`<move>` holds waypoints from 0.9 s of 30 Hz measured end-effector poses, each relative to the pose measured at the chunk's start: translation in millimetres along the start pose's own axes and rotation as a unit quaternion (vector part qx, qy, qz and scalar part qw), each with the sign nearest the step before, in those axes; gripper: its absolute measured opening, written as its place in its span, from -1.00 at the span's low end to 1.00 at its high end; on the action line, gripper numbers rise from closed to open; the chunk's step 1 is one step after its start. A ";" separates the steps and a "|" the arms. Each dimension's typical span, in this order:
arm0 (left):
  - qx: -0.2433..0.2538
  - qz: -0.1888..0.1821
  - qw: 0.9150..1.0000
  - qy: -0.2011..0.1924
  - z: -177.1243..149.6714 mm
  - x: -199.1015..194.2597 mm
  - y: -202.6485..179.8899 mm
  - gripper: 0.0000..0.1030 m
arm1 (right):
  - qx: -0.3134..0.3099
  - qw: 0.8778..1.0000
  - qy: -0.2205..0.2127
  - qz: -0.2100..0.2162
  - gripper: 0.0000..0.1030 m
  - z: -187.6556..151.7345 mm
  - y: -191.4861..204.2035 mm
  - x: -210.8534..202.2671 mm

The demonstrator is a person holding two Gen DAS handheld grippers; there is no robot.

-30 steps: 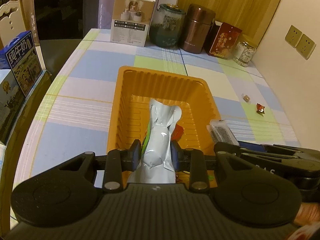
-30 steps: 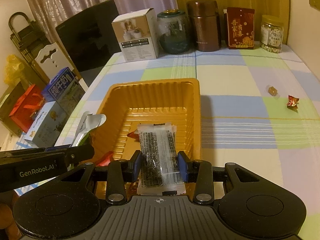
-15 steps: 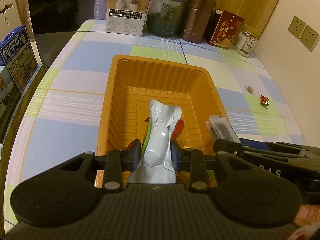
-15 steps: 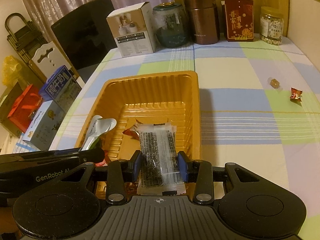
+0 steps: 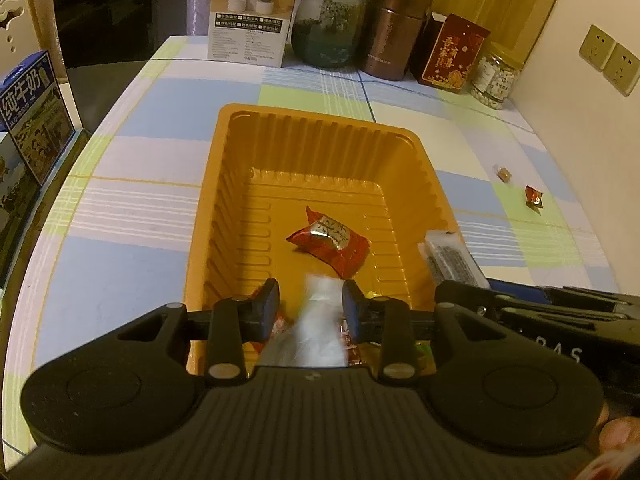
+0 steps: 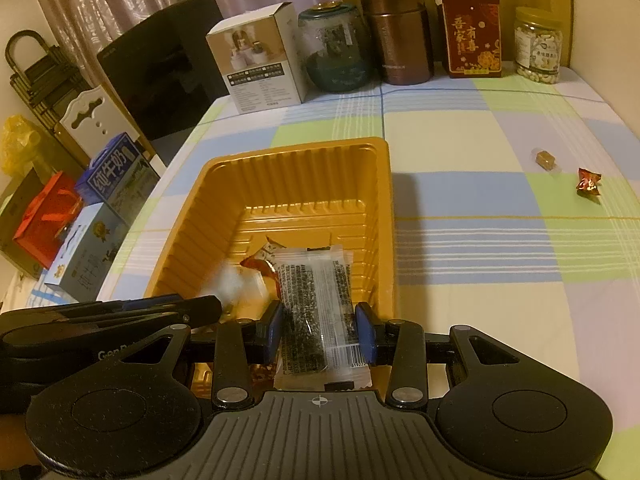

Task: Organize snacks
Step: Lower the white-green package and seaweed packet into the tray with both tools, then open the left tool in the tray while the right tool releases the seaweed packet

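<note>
Your left gripper (image 5: 310, 304): jaws have just been opening, now apart, with a blurred silver-white pouch (image 5: 316, 320) loose between them over the near end of the tray.

Your right gripper (image 6: 319, 326): jaws clamped on a clear flat packet (image 6: 316, 308) of dark seeded snack, barcode on its near corner, above the tray's near right side.

Ribbed orange plastic tray (image 5: 240, 208): holds a glossy red foil packet (image 5: 329, 240).

Checked tabletop (image 6: 480, 280): small brown sweet (image 6: 544, 159), crinkled red sweet (image 6: 588, 182) to the right.

Far edge: white carton (image 6: 260, 60), glass jar (image 6: 334, 48), brown metal canister (image 6: 396, 28), red box (image 6: 472, 34) with gold Chinese writing, clear nut jar (image 6: 538, 44).
</note>
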State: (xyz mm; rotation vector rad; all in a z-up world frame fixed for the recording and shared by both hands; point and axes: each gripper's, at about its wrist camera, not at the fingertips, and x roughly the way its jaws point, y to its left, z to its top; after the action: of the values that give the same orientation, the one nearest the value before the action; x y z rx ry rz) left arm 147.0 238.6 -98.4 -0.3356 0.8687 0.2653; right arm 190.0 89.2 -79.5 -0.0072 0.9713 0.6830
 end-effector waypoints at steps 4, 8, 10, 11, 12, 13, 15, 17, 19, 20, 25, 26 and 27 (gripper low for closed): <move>-0.004 0.001 1.000 -0.010 0.2 -9.2 2.5 -0.38 | 0.001 1.000 -0.001 0.002 -0.24 0.0 0.4 -0.6; -0.006 0.000 1.000 -0.017 0.4 -17.6 4.6 -0.37 | 0.001 1.000 0.000 0.006 -0.24 0.1 2.0 -0.7; -0.006 0.000 1.000 -0.019 0.5 -20.6 4.7 -0.37 | 0.001 1.000 -0.001 0.008 -0.24 0.2 3.5 -1.0; -0.005 0.000 1.000 -0.019 0.4 -21.7 4.9 -0.37 | 0.001 1.000 -0.001 0.009 -0.24 0.4 4.2 -1.0; -0.005 0.000 1.000 -0.019 0.2 -22.7 5.1 -0.37 | 0.001 1.000 -0.001 0.010 -0.23 0.6 4.8 -1.0; -0.004 0.000 1.000 -0.020 0.1 -23.4 5.1 -0.37 | 0.001 1.000 -0.002 0.011 -0.23 0.8 5.6 -1.0; -0.004 0.000 1.000 -0.021 0.1 -24.7 5.8 -0.37 | 0.002 1.000 -0.004 0.013 -0.23 1.3 6.6 -1.3; -0.004 0.000 1.000 -0.022 0.1 -25.5 6.2 -0.36 | 0.002 1.000 -0.006 0.016 -0.23 1.9 7.6 -1.4; -0.004 0.002 1.000 -0.022 -0.2 -25.6 6.3 -0.34 | 0.004 1.000 -0.012 0.023 -0.23 3.1 8.0 -1.9; -0.004 0.003 1.000 -0.022 -0.3 -25.7 6.6 -0.32 | 0.006 0.999 -0.015 0.027 -0.23 3.9 8.0 -2.2; -0.006 0.006 1.000 -0.023 -2.3 -28.5 9.8 -0.29 | 0.018 0.999 -0.035 0.029 0.17 8.1 4.9 -10.1; -0.007 0.007 1.000 -0.024 -3.0 -29.8 10.6 -0.27 | 0.020 0.999 -0.039 0.029 0.17 8.5 3.2 -12.8; -0.008 0.007 1.000 -0.025 -4.0 -31.6 11.1 -0.25 | 0.022 0.999 -0.040 0.028 0.17 8.3 1.0 -15.5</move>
State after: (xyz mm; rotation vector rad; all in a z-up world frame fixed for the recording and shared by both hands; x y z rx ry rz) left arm 120.7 244.3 -78.1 -0.3358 0.8203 0.2919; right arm 189.9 84.3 -62.6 0.0865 0.9118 0.7072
